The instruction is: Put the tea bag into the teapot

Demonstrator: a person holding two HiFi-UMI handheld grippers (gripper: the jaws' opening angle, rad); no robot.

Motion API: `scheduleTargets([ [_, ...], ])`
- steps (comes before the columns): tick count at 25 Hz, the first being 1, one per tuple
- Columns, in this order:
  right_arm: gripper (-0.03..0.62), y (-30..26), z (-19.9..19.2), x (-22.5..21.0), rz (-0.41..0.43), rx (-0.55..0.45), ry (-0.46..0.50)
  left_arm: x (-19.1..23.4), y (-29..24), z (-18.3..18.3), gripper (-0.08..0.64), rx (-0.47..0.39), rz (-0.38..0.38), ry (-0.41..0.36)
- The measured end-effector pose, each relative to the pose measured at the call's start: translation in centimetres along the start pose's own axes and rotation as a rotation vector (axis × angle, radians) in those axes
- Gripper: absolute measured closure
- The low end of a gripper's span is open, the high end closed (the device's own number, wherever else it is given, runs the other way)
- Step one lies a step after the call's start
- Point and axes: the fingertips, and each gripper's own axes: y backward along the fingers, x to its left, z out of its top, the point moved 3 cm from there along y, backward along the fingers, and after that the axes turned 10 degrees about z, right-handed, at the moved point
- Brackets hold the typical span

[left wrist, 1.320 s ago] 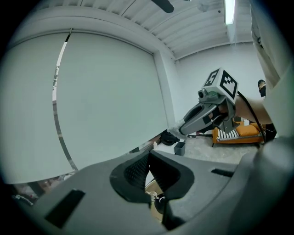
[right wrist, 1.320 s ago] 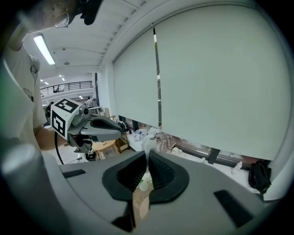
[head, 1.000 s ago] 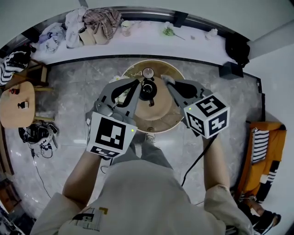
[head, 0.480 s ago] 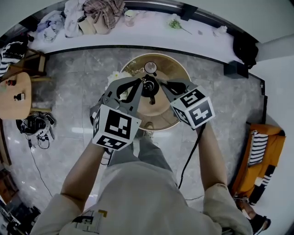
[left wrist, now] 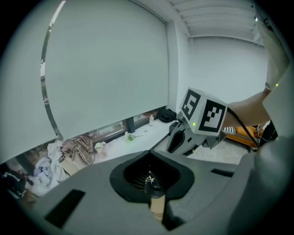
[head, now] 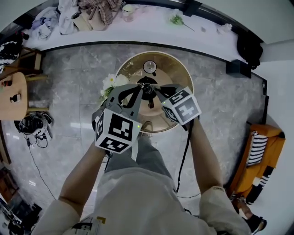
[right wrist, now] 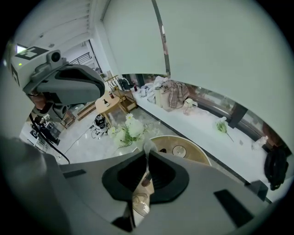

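Hovering over the round tabletop (head: 171, 69), the right claw (right wrist: 148, 153) is pinched tight on the white tea bag (right wrist: 149, 145), just beside the black teapot (head: 147, 88) standing there. Left claw (left wrist: 150, 156) sits on the pot's other side, its jaws narrowed to a thin slit.

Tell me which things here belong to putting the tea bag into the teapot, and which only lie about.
For the job: tea bag, in the right gripper; teapot; round table.
Lying about: flowers; clothes on the ledge; orange seat; side table.
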Motion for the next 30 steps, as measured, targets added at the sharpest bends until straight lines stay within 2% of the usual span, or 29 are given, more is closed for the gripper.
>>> scheduleTargets([
  [8,0.574,-5.7,-3.0,-3.2,0.034,0.099,-0.071,0.0,-3.5,-2.3,0.552,0.059,-0.026,0.041],
  [14,0.575,-10.3,-4.9,-4.3,0.046,0.205,-0.053,0.5,-4.7,-3.8,0.552,0.103,-0.036,0.071],
  [23,0.574,-14.5,-6.9,-5.9,0.062,0.279,-0.131,0.6,-6.0,-6.0,0.552,0.167,-0.066,0.101],
  [27,0.574,-15.8,-7.7,-7.2,0.057,0.294,-0.176,0.7,-6.3,-6.3,0.552,0.172,-0.074,0.107],
  [30,0.574,-16.5,-8.0,-7.7,0.05,0.319,-0.17,1.1,-6.4,-6.3,0.552,0.167,-0.075,0.108],
])
